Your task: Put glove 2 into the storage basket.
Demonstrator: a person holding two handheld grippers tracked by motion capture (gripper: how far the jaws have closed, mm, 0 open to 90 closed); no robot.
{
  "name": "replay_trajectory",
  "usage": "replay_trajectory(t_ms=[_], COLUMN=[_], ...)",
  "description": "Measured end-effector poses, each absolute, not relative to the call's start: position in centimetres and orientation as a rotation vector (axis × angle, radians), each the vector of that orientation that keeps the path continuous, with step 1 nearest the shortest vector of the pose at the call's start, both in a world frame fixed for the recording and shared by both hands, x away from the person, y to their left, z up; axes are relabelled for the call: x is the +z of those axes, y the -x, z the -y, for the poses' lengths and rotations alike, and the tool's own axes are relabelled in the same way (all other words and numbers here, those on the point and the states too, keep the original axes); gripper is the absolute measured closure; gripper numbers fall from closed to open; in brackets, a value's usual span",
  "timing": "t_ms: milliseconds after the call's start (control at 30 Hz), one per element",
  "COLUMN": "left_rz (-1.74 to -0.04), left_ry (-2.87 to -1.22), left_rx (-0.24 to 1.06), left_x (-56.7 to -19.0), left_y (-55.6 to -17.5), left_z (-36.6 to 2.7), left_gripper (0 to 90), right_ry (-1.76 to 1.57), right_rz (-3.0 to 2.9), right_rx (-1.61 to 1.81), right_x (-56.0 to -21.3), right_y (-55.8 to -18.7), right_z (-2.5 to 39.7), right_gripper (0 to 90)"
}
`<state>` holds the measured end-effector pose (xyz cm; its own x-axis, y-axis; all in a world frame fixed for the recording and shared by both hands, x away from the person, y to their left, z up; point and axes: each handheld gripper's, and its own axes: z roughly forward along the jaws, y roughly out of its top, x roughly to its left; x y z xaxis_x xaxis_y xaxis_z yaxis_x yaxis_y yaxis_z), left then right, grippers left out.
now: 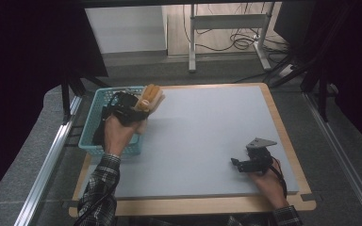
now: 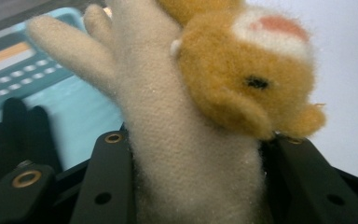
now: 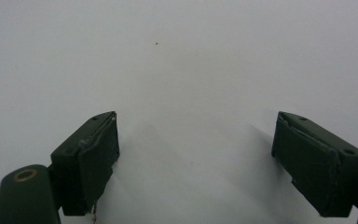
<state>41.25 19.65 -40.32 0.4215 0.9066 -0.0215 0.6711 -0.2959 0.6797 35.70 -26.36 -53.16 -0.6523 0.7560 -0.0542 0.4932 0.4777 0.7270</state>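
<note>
A plush toy [image 1: 151, 97] in cream and orange is held up over the right rim of the teal basket [image 1: 100, 98]. My left gripper [image 1: 139, 106] is shut on it. In the left gripper view the toy's cream body [image 2: 186, 154] is pinched between the two black jaws, with its orange head [image 2: 247, 79] leaning right. My right gripper [image 1: 236, 163] rests low over the white table top [image 1: 207, 127] near the front right; in the right gripper view [image 3: 196, 154] its jaws stand wide apart with nothing between them.
The teal basket sits at the table's left edge with something dark [image 2: 18, 126] inside it. A metal rail [image 1: 47, 165] runs along the left of the table and another along the right [image 1: 344, 160]. Desk legs and cables [image 1: 235, 40] lie beyond the far edge.
</note>
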Motion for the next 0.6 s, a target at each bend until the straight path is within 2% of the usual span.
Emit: replay_trajectory(t_ms=[267,600], left_rz=[-1.461,-1.606], left_ry=[-2.019,-2.023], left_rx=[0.523,0.489], left_x=[-40.6,-43.3], left_y=[-41.5,-43.1], left_z=[-23.9,-25.9], left_gripper=[57.1,56.4], right_ry=[-1.048,-1.048], right_rz=[-2.361,-2.361], right_rx=[0.985,0.985], right_x=[-53.2,-53.2], right_y=[-35.7,-35.7], right_z=[26.4,26.4], right_gripper=[14.6,14.6])
